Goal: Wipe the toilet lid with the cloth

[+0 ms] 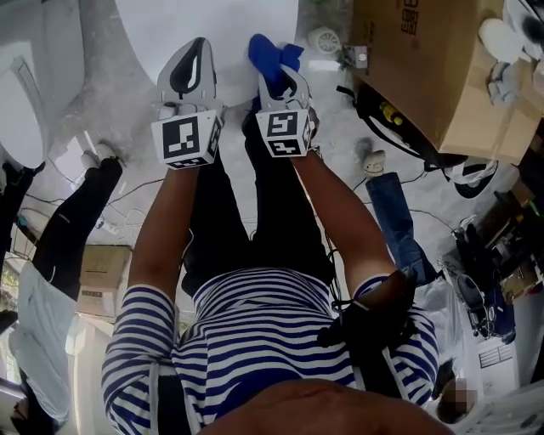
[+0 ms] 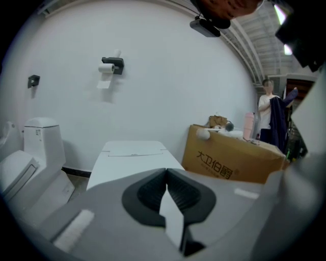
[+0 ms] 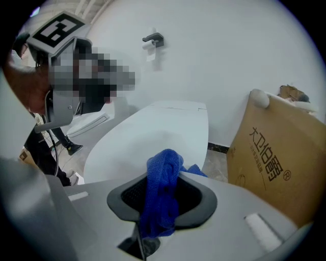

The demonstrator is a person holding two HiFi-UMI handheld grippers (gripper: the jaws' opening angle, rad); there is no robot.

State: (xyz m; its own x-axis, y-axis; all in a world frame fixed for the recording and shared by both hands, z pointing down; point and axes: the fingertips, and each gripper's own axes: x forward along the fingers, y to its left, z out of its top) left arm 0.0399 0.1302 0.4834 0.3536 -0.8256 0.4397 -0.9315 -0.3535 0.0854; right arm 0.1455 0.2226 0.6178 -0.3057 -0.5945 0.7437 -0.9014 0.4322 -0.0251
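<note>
A white toilet lid (image 3: 153,131) lies closed just ahead of both grippers, and it fills the top of the head view (image 1: 217,25). My right gripper (image 3: 164,178) is shut on a blue cloth (image 3: 162,201) that bunches up between the jaws and hangs down. In the head view the cloth (image 1: 270,53) sticks out of the right gripper (image 1: 279,75) over the lid's near edge. My left gripper (image 2: 166,172) is shut with nothing in it and is held beside the right one (image 1: 195,53), pointing at the lid (image 2: 133,155).
A large cardboard box (image 3: 280,153) stands right of the toilet (image 1: 442,68). A second white toilet (image 2: 28,168) sits at the left. A toilet-paper holder (image 2: 111,64) hangs on the wall. Cables and clutter (image 1: 476,280) cover the floor at right. A person (image 2: 269,114) stands far right.
</note>
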